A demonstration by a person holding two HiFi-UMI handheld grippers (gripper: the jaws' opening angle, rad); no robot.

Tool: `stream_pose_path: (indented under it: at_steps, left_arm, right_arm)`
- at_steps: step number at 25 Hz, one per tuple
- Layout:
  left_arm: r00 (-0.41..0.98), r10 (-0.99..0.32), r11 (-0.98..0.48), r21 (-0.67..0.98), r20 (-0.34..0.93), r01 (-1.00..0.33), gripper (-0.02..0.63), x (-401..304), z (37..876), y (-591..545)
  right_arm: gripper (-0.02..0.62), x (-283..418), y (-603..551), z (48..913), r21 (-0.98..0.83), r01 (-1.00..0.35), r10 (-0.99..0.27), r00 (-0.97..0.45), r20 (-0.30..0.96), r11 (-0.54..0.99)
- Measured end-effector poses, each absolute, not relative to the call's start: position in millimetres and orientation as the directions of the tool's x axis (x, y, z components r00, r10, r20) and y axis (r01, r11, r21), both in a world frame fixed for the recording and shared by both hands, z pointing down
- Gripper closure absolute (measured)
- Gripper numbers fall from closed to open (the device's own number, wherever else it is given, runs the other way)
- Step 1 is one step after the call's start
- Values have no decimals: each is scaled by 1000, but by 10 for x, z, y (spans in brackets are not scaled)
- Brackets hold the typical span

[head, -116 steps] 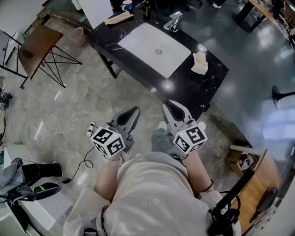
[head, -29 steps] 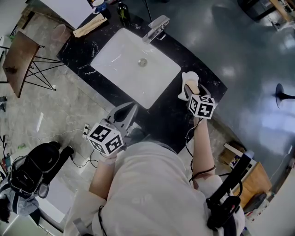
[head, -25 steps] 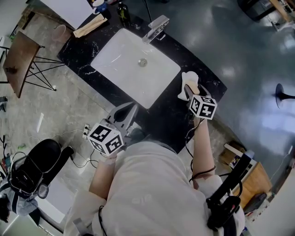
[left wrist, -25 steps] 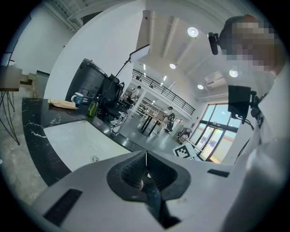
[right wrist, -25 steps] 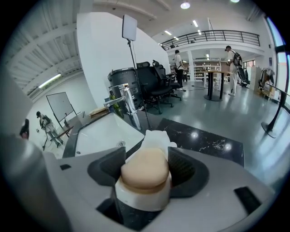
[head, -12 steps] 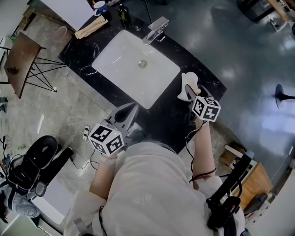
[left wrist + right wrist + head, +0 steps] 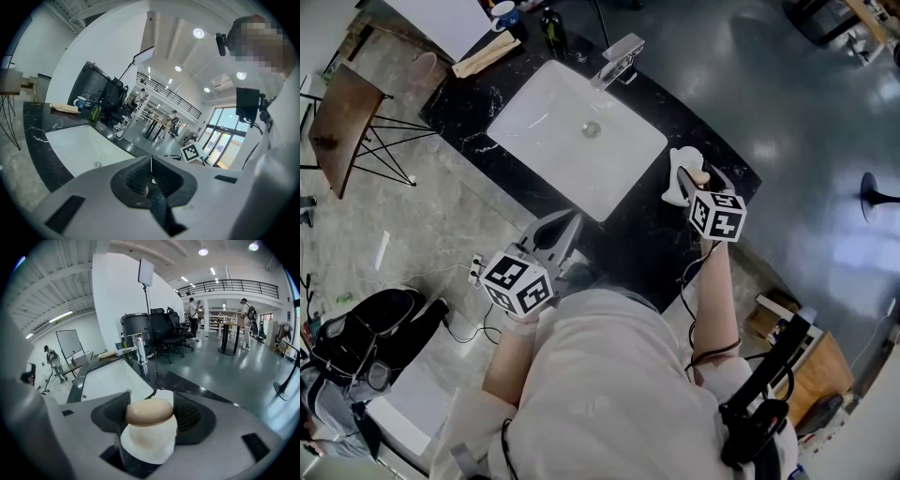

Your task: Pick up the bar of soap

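A tan bar of soap [image 7: 150, 412] sits between the pads of my right gripper [image 7: 151, 404], just over a white soap dish [image 7: 147, 444]. Both pads touch its sides, so the gripper is shut on it. In the head view the right gripper [image 7: 698, 180] is at the right end of the black marble counter [image 7: 647, 234], with the soap [image 7: 701, 176] in its jaws beside the dish [image 7: 677, 161]. My left gripper [image 7: 565, 225] hangs at the counter's near edge, away from the soap. In its own view the left gripper [image 7: 151, 161] has its pads pressed together with nothing between them.
A white sink basin [image 7: 544, 122] is set in the counter, with a chrome faucet [image 7: 619, 54] behind it. A dark bottle [image 7: 551, 23], a mug [image 7: 502, 11] and a tan flat item [image 7: 483, 56] stand at the far left end. A folding table [image 7: 342, 112] and a dark bag [image 7: 356, 337] are on the floor at left.
My right gripper went from near my body to the soap dish and closed on the soap; in the last half second it shifted slightly up. The left gripper has stayed still.
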State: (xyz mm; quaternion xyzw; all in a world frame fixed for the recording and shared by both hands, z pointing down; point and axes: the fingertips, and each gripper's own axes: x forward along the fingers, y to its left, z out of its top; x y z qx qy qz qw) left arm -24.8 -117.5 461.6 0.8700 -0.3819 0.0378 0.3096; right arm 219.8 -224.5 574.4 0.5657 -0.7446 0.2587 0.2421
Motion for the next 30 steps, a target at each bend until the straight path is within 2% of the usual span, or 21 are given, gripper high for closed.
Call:
stream_pose_path:
  at_steps: [9, 15, 21, 30]
  left_arm:
    - [698, -647, -507, 512, 307, -694, 606, -266, 4624, -1166]
    - [699, -645, -507, 513, 307, -693, 606, -256, 4629, -1165]
    - [700, -646, -507, 513, 306, -692, 606, -253, 4633, -1172]
    - [714, -637, -524, 518, 289, -676, 606, -227, 4634, -1221]
  right_arm:
    - [295, 2178, -2282, 5910, -113, -965, -674, -245, 697, 235]
    - [295, 2162, -2259, 5968, -50, -955, -636, -233, 736, 292]
    - [296, 2159, -2265, 5787, -122, -956, -685, -277, 673, 267]
    - [297, 2021, -2277, 5433, -193, -929, -729, -367, 578, 315]
